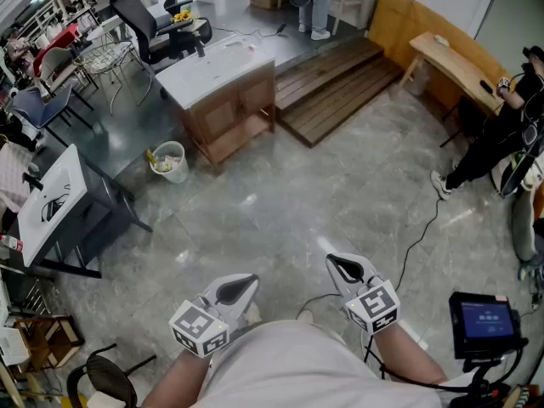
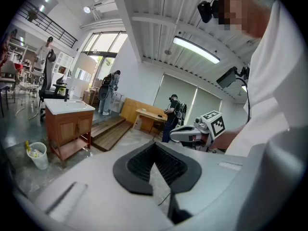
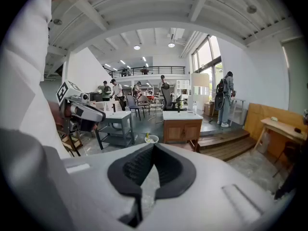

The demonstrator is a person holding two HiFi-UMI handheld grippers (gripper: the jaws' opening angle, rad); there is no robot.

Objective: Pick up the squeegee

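Hovering above grey stone floor [image 1: 280, 202], left tool [image 1: 245, 282] and right tool [image 1: 338, 263] closed, sink cabinet [image 1: 229, 100] beyond

Floor [image 1: 280, 202]: grey stone-look tiles, polished and glossy, with reflections showing.
Vanity cabinet [image 1: 229, 113], far left: mid-brown wood, smooth satin finish. Cabinet top [image 1: 212, 62]: white, smooth, glossy.
Platform [image 1: 340, 83], far centre: dark slatted wood, matt.
Desk [image 1: 450, 62], far right: pale wood, smooth.
Bin [image 1: 170, 161]: white, probably plastic mesh, too small to be sure.
Left gripper [image 1: 252, 280] and right gripper [image 1: 333, 260]: grey matt plastic shells.
Pads [image 2: 168, 165]: black, ribbed, matt.
Shirt [image 1: 280, 368], near: white cloth.
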